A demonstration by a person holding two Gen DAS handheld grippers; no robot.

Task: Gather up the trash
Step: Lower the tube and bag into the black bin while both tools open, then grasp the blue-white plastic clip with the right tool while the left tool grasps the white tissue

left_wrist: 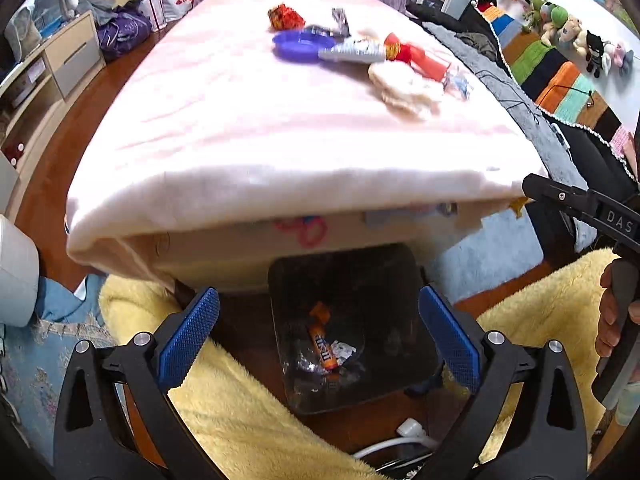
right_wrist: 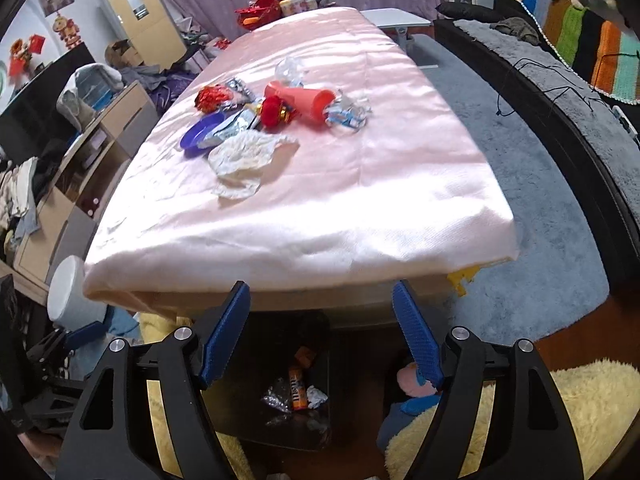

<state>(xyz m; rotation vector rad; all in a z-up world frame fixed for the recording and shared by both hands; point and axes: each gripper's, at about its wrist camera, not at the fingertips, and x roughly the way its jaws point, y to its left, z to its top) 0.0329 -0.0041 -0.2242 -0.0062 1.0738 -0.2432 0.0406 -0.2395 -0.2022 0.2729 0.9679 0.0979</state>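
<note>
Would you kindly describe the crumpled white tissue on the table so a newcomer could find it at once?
Start at the long table under the pink cloth and find the litter cluster near its middle. The crumpled white tissue lies at the cluster's near edge, beside the blue plastic lid. It is the only pale, soft, papery piece; its neighbours are shiny foil or coloured plastic.

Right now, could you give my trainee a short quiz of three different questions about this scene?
1. True or false: the left gripper holds a wrapper.
2. Where does the orange candy wrapper lie? A) in the black bin B) on the pink cloth
3. Fill in: the blue dish on the table touches a crumpled white ____.

Key: 1 false, its jaws are open and empty; 2 A; 3 paper.
</note>
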